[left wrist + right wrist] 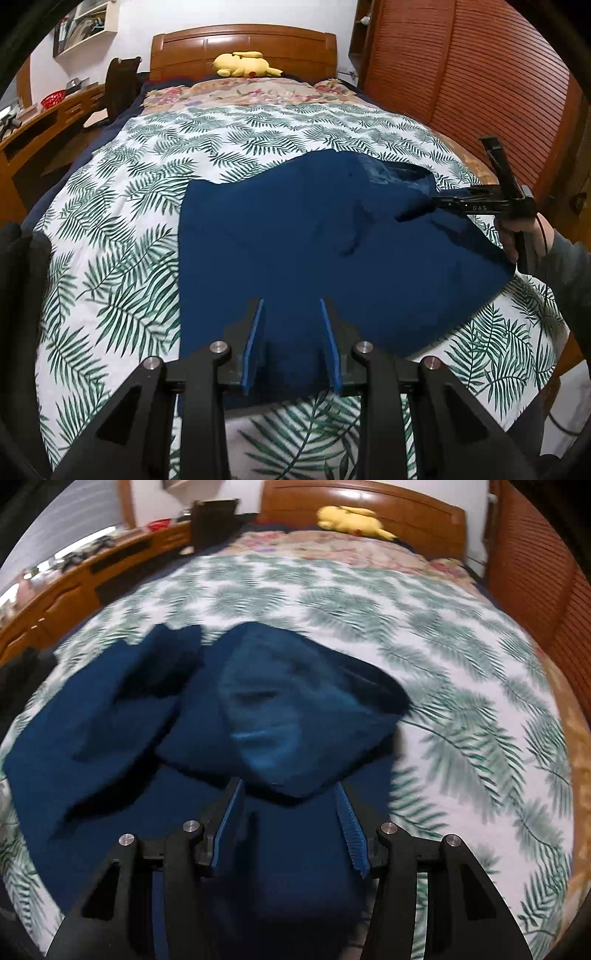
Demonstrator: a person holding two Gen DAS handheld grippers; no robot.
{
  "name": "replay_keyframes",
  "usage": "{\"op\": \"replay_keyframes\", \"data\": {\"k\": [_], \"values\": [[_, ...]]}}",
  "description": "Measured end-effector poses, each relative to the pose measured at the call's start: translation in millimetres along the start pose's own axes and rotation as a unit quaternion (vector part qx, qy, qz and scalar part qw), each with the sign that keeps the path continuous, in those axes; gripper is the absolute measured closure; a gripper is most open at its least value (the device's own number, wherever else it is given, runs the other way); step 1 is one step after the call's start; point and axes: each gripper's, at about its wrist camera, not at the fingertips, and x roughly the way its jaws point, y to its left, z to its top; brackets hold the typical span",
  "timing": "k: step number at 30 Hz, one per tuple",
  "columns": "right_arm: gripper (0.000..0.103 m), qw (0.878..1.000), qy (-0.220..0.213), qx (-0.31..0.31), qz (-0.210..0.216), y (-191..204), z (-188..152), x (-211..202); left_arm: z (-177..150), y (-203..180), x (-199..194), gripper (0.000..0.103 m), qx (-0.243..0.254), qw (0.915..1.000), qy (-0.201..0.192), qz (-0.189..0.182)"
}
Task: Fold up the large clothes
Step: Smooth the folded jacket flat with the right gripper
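Observation:
A large dark blue garment (295, 229) lies spread on the leaf-print bedsheet (147, 155). My left gripper (291, 302) hovers over its near edge. Its blue pads stand apart, and I see only flat cloth between and below them. At the right a hand holds my right gripper (443, 201), whose tips are over a turned-over part of the garment with a pale print (391, 173). In the blurred right wrist view that folded flap (266, 709) lies just beyond my right gripper (288, 786). Its jaws are open and grip nothing.
A yellow plush toy (243, 64) lies by the wooden headboard (243, 40), with floral bedding (258, 92) below it. A wooden desk (44, 118) and a dark chair (122, 85) stand left of the bed. A louvred wooden wardrobe (461, 74) rises on the right.

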Motion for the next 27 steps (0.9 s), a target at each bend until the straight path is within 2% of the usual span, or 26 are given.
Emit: {"op": "replay_keyframes", "data": {"k": [3, 5, 6, 8, 9, 12, 15, 19, 20, 24, 25, 27], "values": [[0.051, 1.0, 0.003, -0.023, 0.015, 18, 6, 6, 8, -5, 7, 0.075, 0.005, 1.0, 0.001, -0.002], [0.052, 0.999, 0.023, -0.047, 0.005, 28, 11, 19, 12, -8, 12, 0.075, 0.008, 1.0, 0.001, -0.001], [0.057, 0.998, 0.03, -0.063, -0.007, 32, 14, 26, 14, -10, 13, 0.075, 0.01, 0.9999, 0.002, -0.003], [0.098, 0.995, 0.043, -0.085, -0.027, 33, 19, 39, 14, -13, 15, 0.075, 0.011, 0.9999, 0.003, -0.007], [0.101, 0.994, 0.048, -0.091, -0.033, 31, 24, 46, 14, -15, 16, 0.075, 0.012, 0.9999, 0.003, -0.01], [0.101, 0.993, 0.031, -0.107, -0.047, 25, 45, 52, 10, -19, 17, 0.075, 0.015, 0.9998, 0.009, -0.01], [0.102, 0.989, 0.001, -0.12, -0.086, 23, 76, 54, 5, -20, 18, 0.075, 0.015, 0.9997, 0.016, -0.006], [0.102, 0.983, -0.016, -0.122, -0.139, 19, 110, 63, -1, -18, 18, 0.075, 0.01, 0.9997, 0.022, 0.0], [0.102, 0.98, -0.018, -0.114, -0.159, 16, 115, 65, -2, -17, 17, 0.075, 0.009, 0.9997, 0.023, 0.0], [0.102, 0.98, -0.002, -0.064, -0.187, -2, 118, 71, -6, -14, 15, 0.075, 0.004, 0.9997, 0.023, 0.0], [0.101, 0.982, 0.006, -0.056, -0.182, -6, 115, 72, -7, -14, 15, 0.075, 0.004, 0.9997, 0.023, -0.001], [0.084, 0.984, 0.017, -0.033, -0.176, -20, 108, 71, -8, -12, 14, 0.075, 0.003, 0.9997, 0.023, -0.002]]}}
